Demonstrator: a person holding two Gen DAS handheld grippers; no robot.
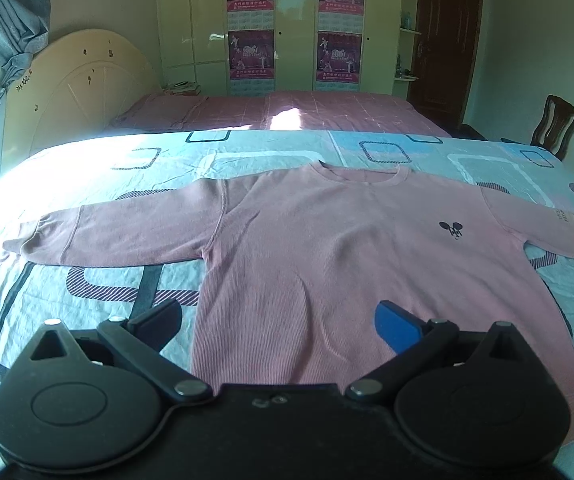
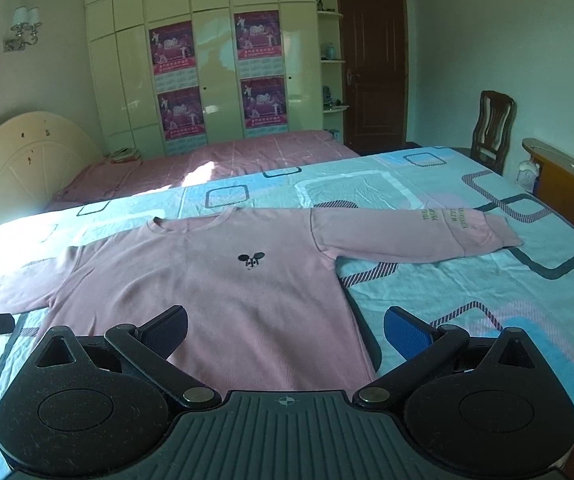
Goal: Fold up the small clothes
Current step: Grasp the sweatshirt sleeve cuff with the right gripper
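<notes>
On the blue patterned bedsheet (image 1: 287,148) a pink sweatshirt (image 1: 327,248) lies flat, front up, sleeves spread. Its lower hem is hidden behind both tools; small lettering on one sleeve (image 2: 447,216) is too blurred to read. Above the hem, the left gripper (image 1: 279,324) hangs with fingers wide apart, holding nothing. The right gripper (image 2: 287,332) is likewise spread and empty, over the hem's other corner.

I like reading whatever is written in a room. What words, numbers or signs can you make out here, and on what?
Posters on the wardrobe: text too blurred to read.
Lettering on the pink sweater sleeve: too small to read.
Chest emblem: a mouse head, no words.
</notes>
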